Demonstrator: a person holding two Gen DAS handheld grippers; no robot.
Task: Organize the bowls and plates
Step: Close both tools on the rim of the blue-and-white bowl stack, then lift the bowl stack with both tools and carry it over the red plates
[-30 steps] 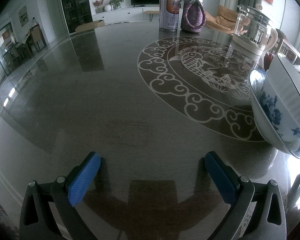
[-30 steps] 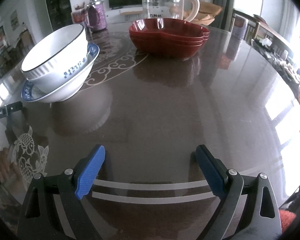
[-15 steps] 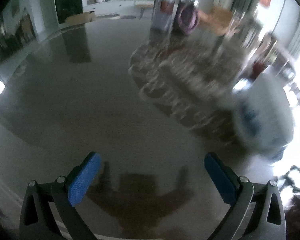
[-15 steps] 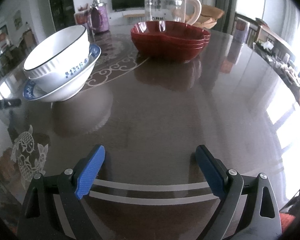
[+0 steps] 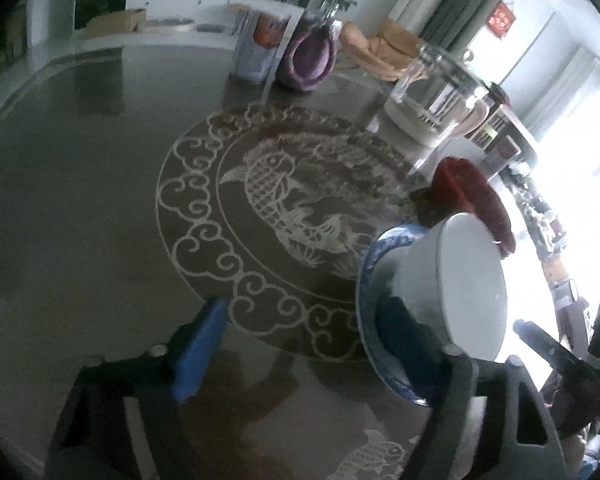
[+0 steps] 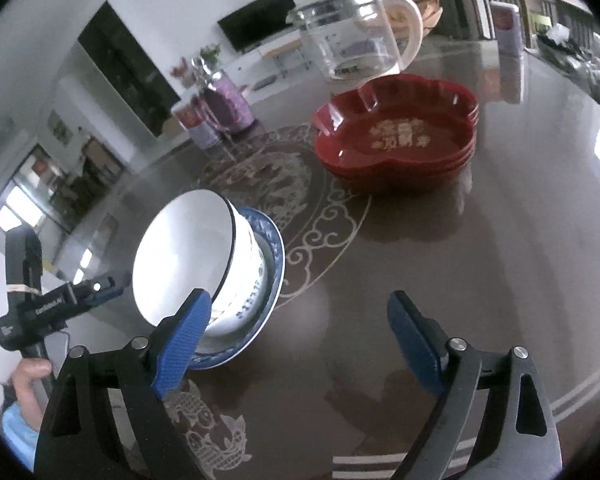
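A dark glossy bench [image 6: 440, 264] with a fish inlay fills both views. Two bowls are nested: the white bowl [image 6: 188, 256] sits inside the blue-patterned bowl [image 6: 274, 264], just ahead-left of the right tongs [image 6: 296, 344], which gape, released. The left tongs [image 5: 304, 352] are released too, the bowls at their right finger. Farther ahead, the red plates [image 6: 400, 148] look stacked, seemingly three. Sorting seems nearly done.

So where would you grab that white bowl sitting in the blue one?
Probably by the rim. The white bowl nests inside the blue-patterned bowl, which hides its lower wall, so only the black-edged lip stands exposed. One finger inside, one outside, coming from above the open mouth, seems safest.
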